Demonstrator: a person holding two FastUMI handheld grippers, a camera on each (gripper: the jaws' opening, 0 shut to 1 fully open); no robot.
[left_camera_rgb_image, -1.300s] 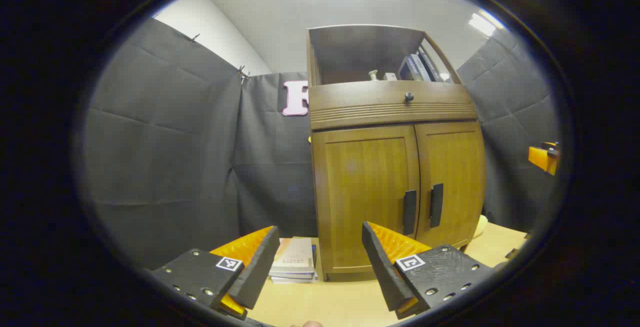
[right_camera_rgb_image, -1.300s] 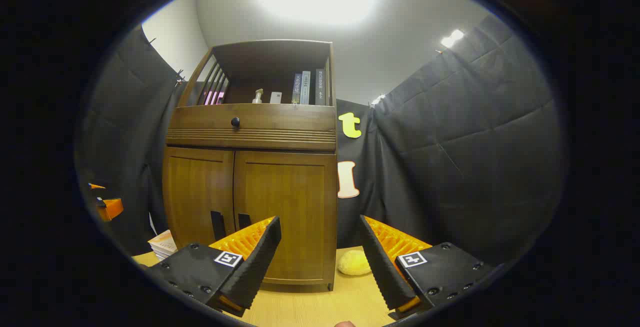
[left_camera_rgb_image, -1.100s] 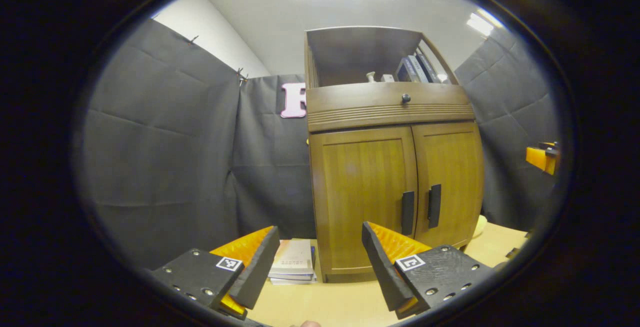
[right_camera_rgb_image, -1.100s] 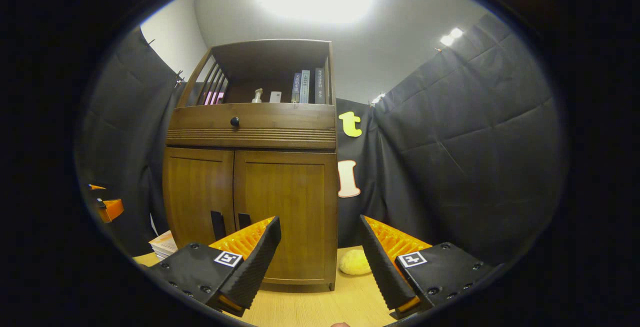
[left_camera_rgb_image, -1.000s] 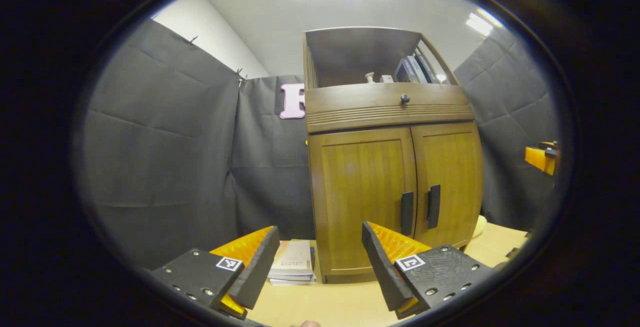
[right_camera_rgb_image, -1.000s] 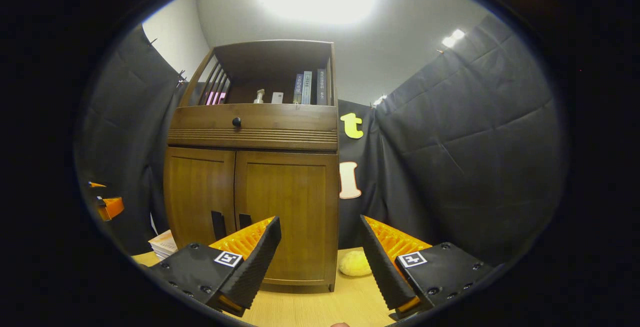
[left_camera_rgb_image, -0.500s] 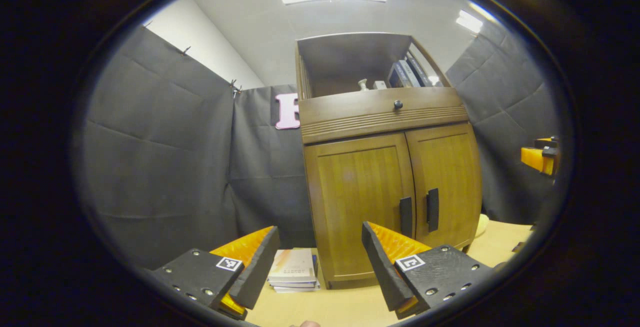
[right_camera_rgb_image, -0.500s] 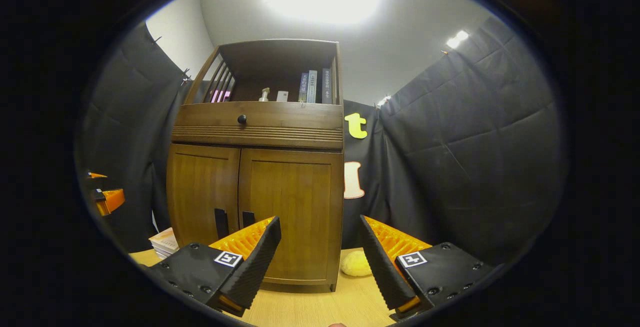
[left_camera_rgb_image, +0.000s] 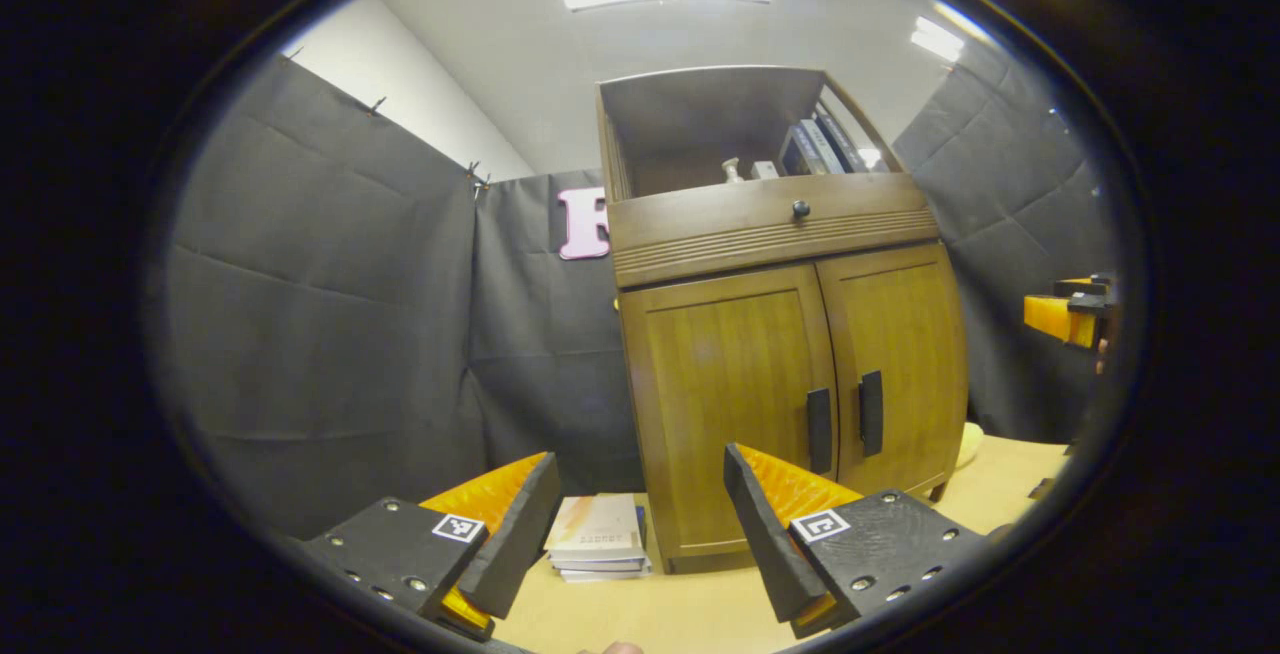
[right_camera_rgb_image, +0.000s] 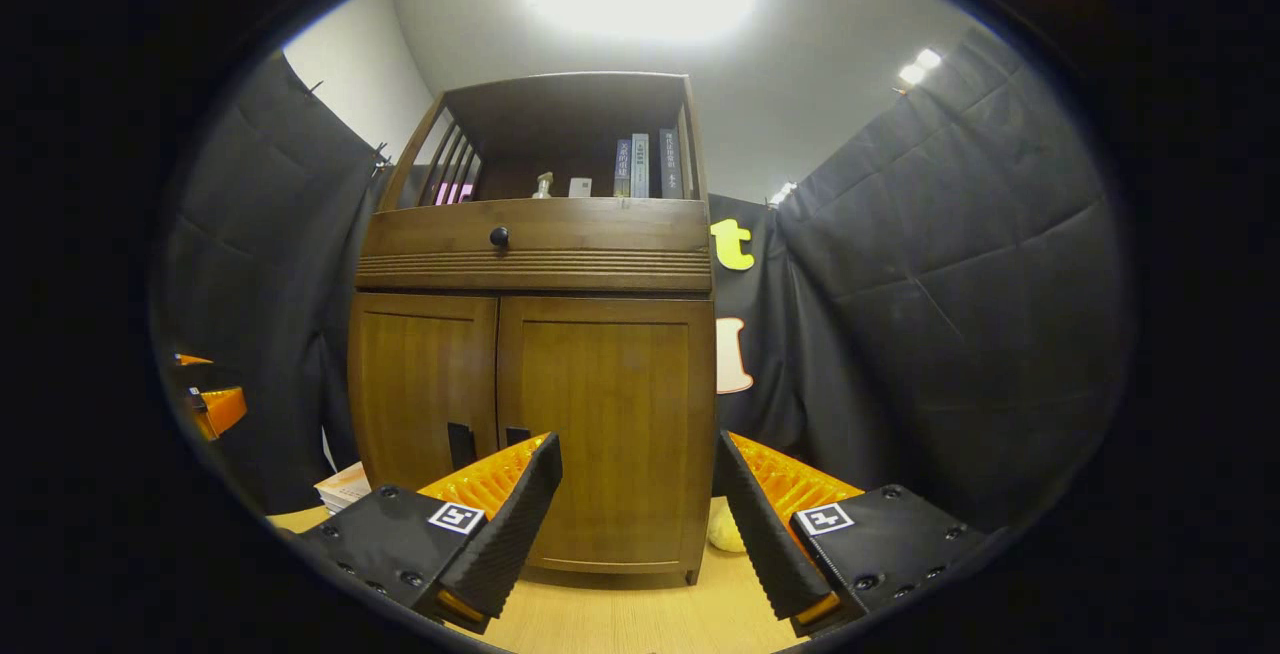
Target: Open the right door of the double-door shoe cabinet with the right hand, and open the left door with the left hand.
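A brown wooden shoe cabinet [left_camera_rgb_image: 780,354] [right_camera_rgb_image: 530,404] stands on the light table with both doors closed. Two dark vertical handles sit side by side at the doors' meeting edge: the left door's handle [left_camera_rgb_image: 819,417] [right_camera_rgb_image: 461,445] and the right door's handle [left_camera_rgb_image: 871,413] [right_camera_rgb_image: 517,435]. My left gripper [left_camera_rgb_image: 640,524] is open, held back from the cabinet's left front corner. My right gripper [right_camera_rgb_image: 640,514] is open too, in front of the right door, apart from it. Each view catches the other gripper far off at its edge: the right gripper [left_camera_rgb_image: 1068,314] and the left gripper [right_camera_rgb_image: 210,402].
A drawer with a round knob [left_camera_rgb_image: 800,208] sits above the doors, under an open shelf holding books [right_camera_rgb_image: 642,166]. A stack of books [left_camera_rgb_image: 600,538] lies left of the cabinet. A yellow soft thing [right_camera_rgb_image: 722,532] lies at its right foot.
The right gripper has drifted left, so the cabinet stands more centred and slightly larger in its view. The left gripper view has shifted a little. Both doors stay closed, both grippers open.
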